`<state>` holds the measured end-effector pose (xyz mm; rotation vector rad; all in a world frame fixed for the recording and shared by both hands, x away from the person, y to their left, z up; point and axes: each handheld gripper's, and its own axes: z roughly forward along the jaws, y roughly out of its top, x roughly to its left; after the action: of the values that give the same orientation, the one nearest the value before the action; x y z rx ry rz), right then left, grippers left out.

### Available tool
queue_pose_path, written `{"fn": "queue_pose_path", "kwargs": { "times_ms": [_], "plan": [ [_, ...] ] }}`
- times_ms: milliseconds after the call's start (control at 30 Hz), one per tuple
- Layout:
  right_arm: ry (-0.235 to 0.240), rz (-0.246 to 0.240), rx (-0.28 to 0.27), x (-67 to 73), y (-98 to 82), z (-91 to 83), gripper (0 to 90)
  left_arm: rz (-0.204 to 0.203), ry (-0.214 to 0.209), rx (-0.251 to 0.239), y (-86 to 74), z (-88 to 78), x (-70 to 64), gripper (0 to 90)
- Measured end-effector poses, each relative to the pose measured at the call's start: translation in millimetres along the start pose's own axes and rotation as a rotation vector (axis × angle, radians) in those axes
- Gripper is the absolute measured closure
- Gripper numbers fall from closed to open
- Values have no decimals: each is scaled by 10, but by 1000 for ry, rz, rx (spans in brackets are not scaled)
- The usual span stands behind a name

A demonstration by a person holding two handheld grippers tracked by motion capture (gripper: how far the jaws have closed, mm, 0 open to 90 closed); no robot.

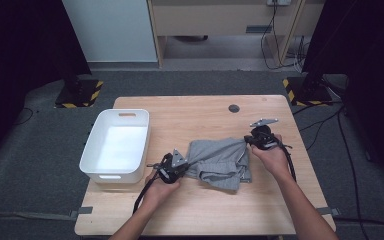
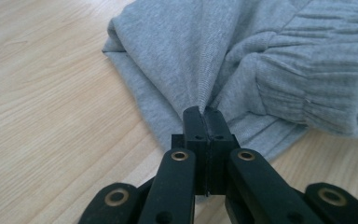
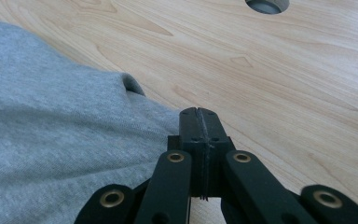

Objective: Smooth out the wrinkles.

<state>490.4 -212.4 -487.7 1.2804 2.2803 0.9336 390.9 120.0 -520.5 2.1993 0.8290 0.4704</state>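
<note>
since the grey garment is soft knit lying bunched mid-worktop, it's light and will sag, so pinch edges or the ribbed cuff. left gripper fingers are clamped on a fabric fold; right gripper fingers are closed at its edge, pinching cloth by the high view.

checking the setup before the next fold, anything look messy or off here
Nothing damaged or spilled. The grey garment lies bunched and rumpled mid-table, its ribbed cuff folded over. Both the left gripper and right gripper are shut, the left pinching fabric. The white bin sits square.
</note>
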Motion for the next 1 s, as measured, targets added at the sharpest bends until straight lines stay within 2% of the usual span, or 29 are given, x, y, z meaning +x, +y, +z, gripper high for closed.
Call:
{"fn": "queue_pose_path", "kwargs": {
  "times_ms": [233,567,633,800,867,967,1000],
  "plan": [
    [-2,-18,-15,53,123,60,900,24,-18,19,-28,-4,-69,900],
    [-35,-29,25,32,138,143,900,30,-32,23,-52,-19,-102,900],
    [-32,-19,25,23,122,141,900,29,-31,24,-49,-16,-114,900],
    [3,-35,-3,67,118,105,900,11,-23,7,-46,-10,-117,892],
    [29,-24,-7,73,117,87,900,10,-15,-7,-44,-7,-122,825],
    [34,-1,-47,80,99,0,762,4,12,-34,-37,-11,-126,657],
    [34,-1,-47,80,99,0,762,4,12,-34,-37,-11,-126,618]
  ]
}}
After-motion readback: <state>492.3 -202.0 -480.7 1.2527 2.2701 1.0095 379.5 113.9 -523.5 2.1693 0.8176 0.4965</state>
